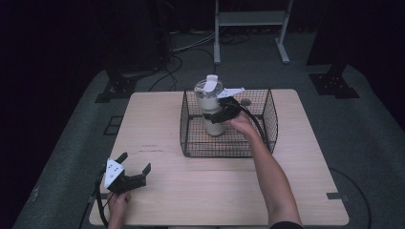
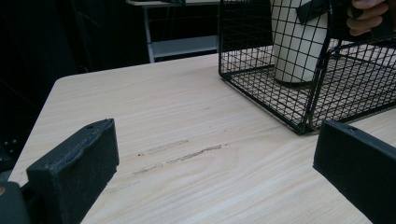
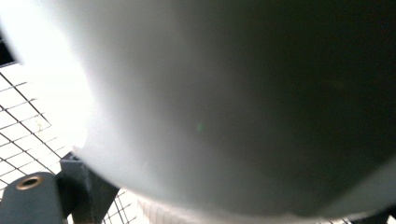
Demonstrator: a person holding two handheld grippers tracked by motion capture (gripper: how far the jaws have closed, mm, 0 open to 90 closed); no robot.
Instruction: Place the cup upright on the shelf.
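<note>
Bottle (image 1: pixel 210 109) stood upright in the far left part of the wire basket (image 1: pixel 270 119) in the high view, white body with a clear lidded top and a spout. Your right gripper (image 1: pixel 220 114) was clamped across its middle from the right, jaws closed on the body. Your left gripper (image 1: pixel 136 172) rested at the near left of the table (image 1: pixel 191 191), jaws spread wide, holding nothing.

Left gripper view: both black jaws stood well apart over bare wood, nothing between them. The bottle (image 2: pixel 299 51) sat inside the basket (image 2: pixel 261 88) at the far right, your right hand (image 2: pixel 369 16) beside it at the top.

Right gripper view: the bottle wall (image 3: pixel 233 107) pressed right against the lens, smooth and pale, basket mesh (image 3: pixel 23 121) under it.

You probably had a rigid, smooth, fairly slippery plastic body, weight unclear since the contents couldn't be seen. Mid-body grip looked sound; the top-heavy lid could tip it, and the basket rim needed clearing.
</note>
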